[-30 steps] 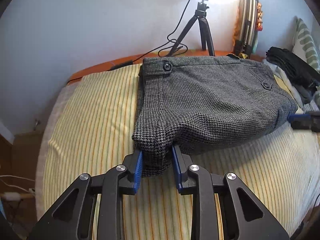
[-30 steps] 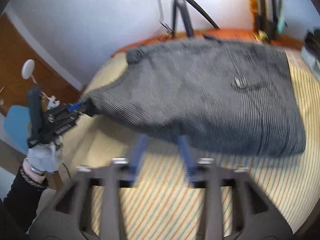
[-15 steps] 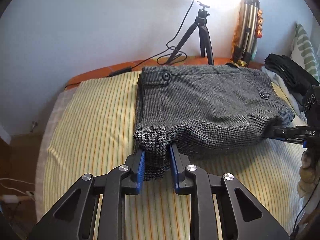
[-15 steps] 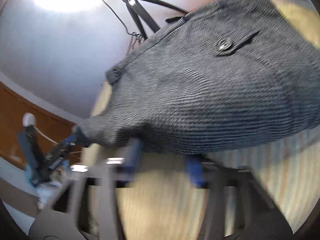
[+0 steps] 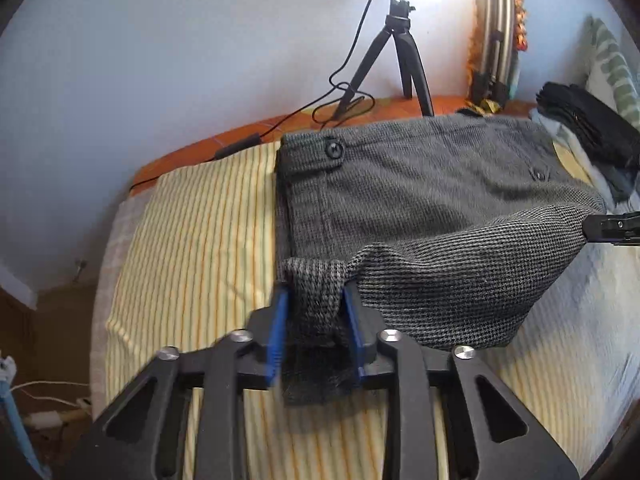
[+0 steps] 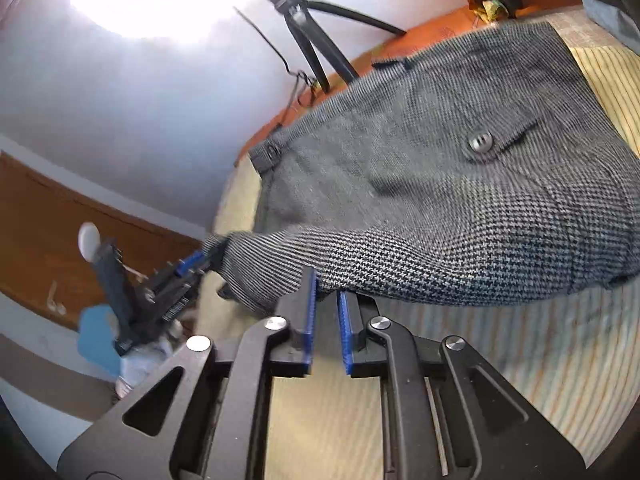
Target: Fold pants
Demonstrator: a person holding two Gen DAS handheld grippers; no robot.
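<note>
Grey houndstooth wool, the pants (image 5: 420,208) lie folded on the yellow striped bedcover (image 5: 192,248), waistband toward the wall, with a button (image 5: 333,149) at the band's left end. My left gripper (image 5: 314,312) has a bunched corner of the near edge between its blue pads (image 5: 276,336); the jaws have just been opening a little, but cloth fills the gap and the pads press on it. My right gripper (image 6: 326,300) has its fingers drawn close together at the cloth's near right edge; whether they actually pinch the fabric I cannot tell. Behind the pants, a black tripod (image 5: 400,56) stands against the wall.
</note>
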